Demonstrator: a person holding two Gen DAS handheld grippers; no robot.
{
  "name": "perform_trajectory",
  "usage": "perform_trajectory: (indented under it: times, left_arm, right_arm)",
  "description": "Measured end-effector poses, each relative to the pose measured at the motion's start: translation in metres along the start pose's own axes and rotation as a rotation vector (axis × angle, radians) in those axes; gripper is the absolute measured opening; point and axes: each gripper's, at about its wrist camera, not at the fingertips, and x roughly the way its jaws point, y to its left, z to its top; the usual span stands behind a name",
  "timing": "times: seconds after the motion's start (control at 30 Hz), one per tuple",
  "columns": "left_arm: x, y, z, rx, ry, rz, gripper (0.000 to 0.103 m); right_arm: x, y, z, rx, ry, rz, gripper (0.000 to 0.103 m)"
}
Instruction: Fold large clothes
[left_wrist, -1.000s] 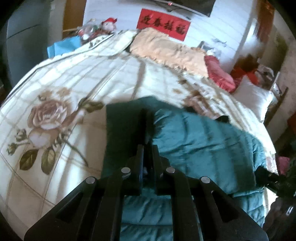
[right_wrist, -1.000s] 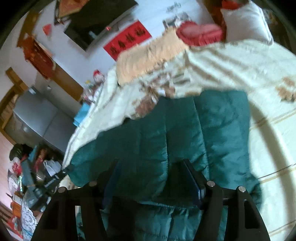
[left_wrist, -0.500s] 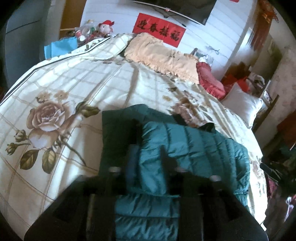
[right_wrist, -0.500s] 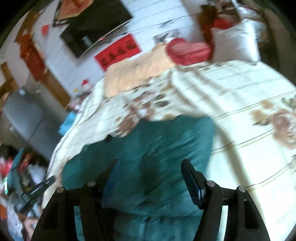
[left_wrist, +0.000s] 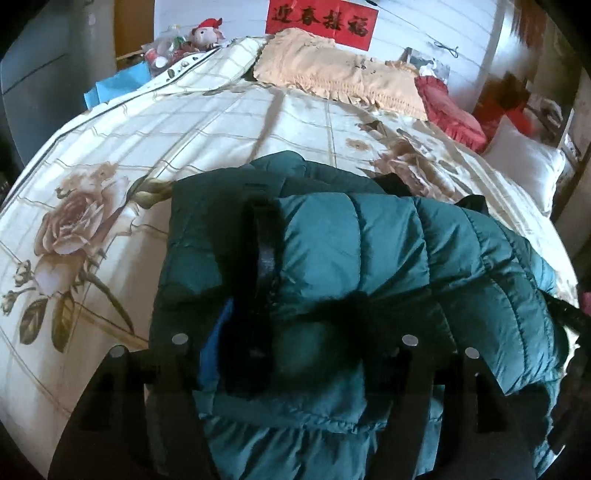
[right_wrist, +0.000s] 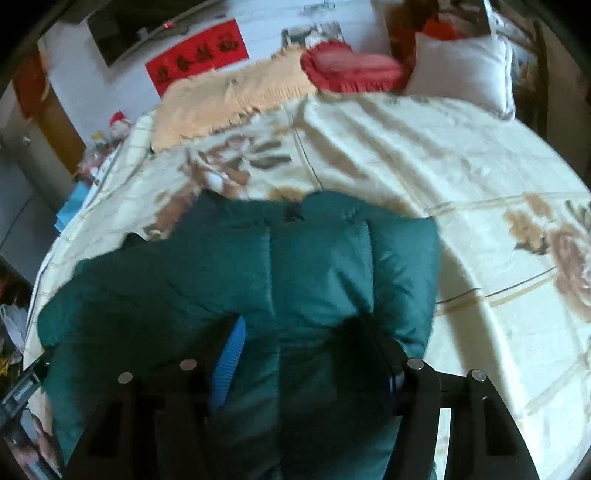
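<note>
Both of our grippers hang over the folded jacket. Our left gripper (left_wrist: 295, 332) is spreading its jaws, released, with a puffy fold of the jacket (left_wrist: 369, 266) bulging between the black fingers, no pad visibly pressing it; a blue pad (left_wrist: 216, 347) shows on the finger at 9 o'clock. Our right gripper (right_wrist: 295, 354) is drawing its jaws inward, its ribbed blue pad (right_wrist: 229, 365) lying against the cloth, though we cannot tell whether it pinches.

Quilted and teal, the slick-shelled jacket (right_wrist: 258, 277) has stitched channels and lies in a thick, rounded bundle on the bed (left_wrist: 203, 122). The bedspread is cream, gridded, and printed with brown roses. Toward 12 o'clock sit a fringed peach pillow (left_wrist: 332, 70) and a ruffled red cushion (left_wrist: 447, 107); toward 2 o'clock, a smooth white pillow (left_wrist: 524, 162). A red banner (left_wrist: 321, 18) hangs on the wall.
</note>
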Motion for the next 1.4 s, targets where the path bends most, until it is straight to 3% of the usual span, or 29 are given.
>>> perform_trajectory:
  times: [0.17,0.3,0.4,0.63,0.73,0.9,1.03,1.17,1.23,1.3,1.4]
  left_arm:
    - [0.002,-0.003,-0.002,0.030,-0.004,0.021,0.065]
    - [0.002,-0.003,-0.002,0.028,-0.003,0.013,0.065]
    - [0.002,-0.002,-0.002,0.027,-0.004,0.014,0.065]
    - [0.001,-0.003,-0.001,0.035,-0.005,0.017,0.066]
    - [0.001,-0.003,-0.001,0.033,-0.005,0.016,0.066]
    - [0.004,-0.004,-0.002,0.030,-0.011,0.018,0.067]
    - [0.004,-0.004,-0.002,0.032,-0.011,0.015,0.067]
    - [0.005,-0.004,-0.002,0.036,-0.014,0.018,0.067]
    - [0.006,-0.004,-0.003,0.035,-0.014,0.016,0.067]
    - [0.006,-0.004,-0.003,0.035,-0.012,0.015,0.068]
    - [0.006,-0.004,-0.003,0.036,-0.012,0.013,0.068]
  right_arm:
    - [-0.022,0.000,0.003,-0.008,-0.008,-0.004,0.060]
    - [-0.069,0.007,-0.012,-0.028,-0.090,0.065,0.060]
    - [-0.084,0.019,-0.031,-0.091,-0.084,0.084,0.060]
    - [-0.035,0.024,-0.060,-0.196,0.011,-0.034,0.061]
    - [-0.045,0.026,-0.056,-0.184,0.023,-0.051,0.061]
    - [-0.082,0.041,-0.043,-0.131,-0.076,0.022,0.061]
    - [-0.071,0.084,-0.033,-0.168,-0.063,0.116,0.061]
    - [-0.044,0.121,-0.034,-0.234,-0.037,0.106,0.061]
    - [-0.019,0.136,-0.042,-0.286,-0.009,0.025,0.062]
    - [-0.007,0.139,-0.045,-0.305,-0.007,-0.005,0.063]
    - [-0.013,0.130,-0.042,-0.277,0.014,0.026,0.063]
